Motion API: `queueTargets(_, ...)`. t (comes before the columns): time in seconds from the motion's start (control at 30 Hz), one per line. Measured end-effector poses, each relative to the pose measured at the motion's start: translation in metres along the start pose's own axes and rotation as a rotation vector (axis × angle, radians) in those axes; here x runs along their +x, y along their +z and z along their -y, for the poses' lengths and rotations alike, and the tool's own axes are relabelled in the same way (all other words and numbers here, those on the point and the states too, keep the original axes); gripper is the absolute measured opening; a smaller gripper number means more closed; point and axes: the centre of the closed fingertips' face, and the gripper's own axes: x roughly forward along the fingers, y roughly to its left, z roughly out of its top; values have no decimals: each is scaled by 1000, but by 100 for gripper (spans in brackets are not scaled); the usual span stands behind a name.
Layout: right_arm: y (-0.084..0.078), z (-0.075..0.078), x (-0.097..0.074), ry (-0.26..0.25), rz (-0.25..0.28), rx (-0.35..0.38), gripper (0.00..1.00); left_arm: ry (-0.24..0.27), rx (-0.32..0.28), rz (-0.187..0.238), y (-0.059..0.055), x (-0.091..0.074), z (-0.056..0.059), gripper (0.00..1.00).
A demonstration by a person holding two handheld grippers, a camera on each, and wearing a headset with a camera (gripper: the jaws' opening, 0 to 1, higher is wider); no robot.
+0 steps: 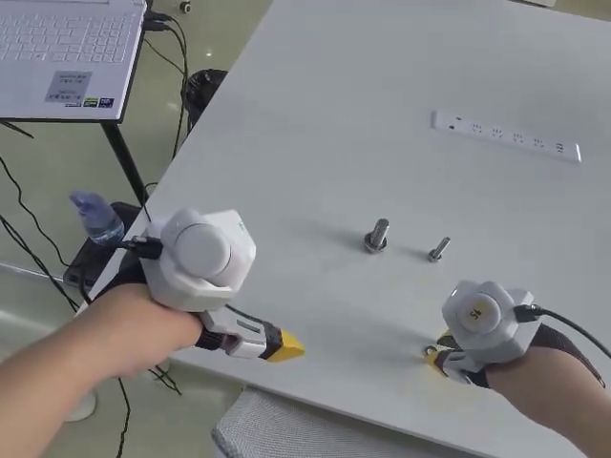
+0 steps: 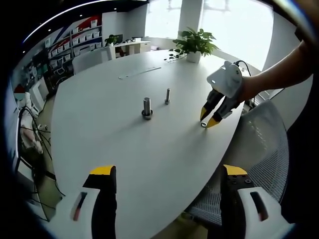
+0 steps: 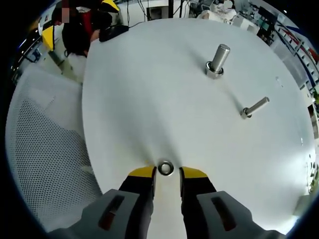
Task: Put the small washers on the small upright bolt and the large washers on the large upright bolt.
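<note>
Yellow-tipped right tongs (image 3: 166,175) sit low over the white counter (image 3: 164,99), jaws slightly parted. A silver metal ring washer (image 3: 165,168) lies flat on the counter between the tips, with a narrow gap at each side, so it is not clamped. The large upright steel bolt (image 3: 218,60) stands further ahead, well apart from the washer, with a ring seated at its base. The small upright steel bolt (image 3: 254,107) stands to its right, near it but separate. In the head view, the left tongs (image 1: 284,348) hover at the near counter edge, to the left of both bolts. The left gripper view shows their jaws spread wide with nothing between them. A white power strip (image 1: 506,136) lies beyond the bolts.
</note>
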Motion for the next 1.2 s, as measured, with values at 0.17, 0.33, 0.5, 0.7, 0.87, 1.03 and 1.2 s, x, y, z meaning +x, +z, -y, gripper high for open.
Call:
queueTargets(0.17, 0, -1, 0, -2, -5, 3, 17, 1, 1, 1, 1, -2, 0, 86)
queueTargets(0.33, -1, -2, 0, -3, -19, -1, 14, 1, 3, 0, 1, -2, 0, 85)
queueTargets(0.5, -2, -3, 0, 1, -18, -7, 14, 3, 6, -5, 1, -2, 0, 83)
queueTargets(0.7, -1, -2, 0, 10, -38, 0, 12, 1, 4, -9, -1, -2, 2, 83)
queueTargets(0.87, -1, -2, 0, 29, -47, 18, 12, 2, 0, -4, 2, -3, 3, 83)
queueTargets(1.03, -1, -2, 0, 31, -45, 18, 12, 21, -10, 17, 6, -4, -1, 87)
queueTargets(1.2, -2, -3, -1, 40, -48, 5, 12, 18, 0, 6, 5, -2, 1, 88)
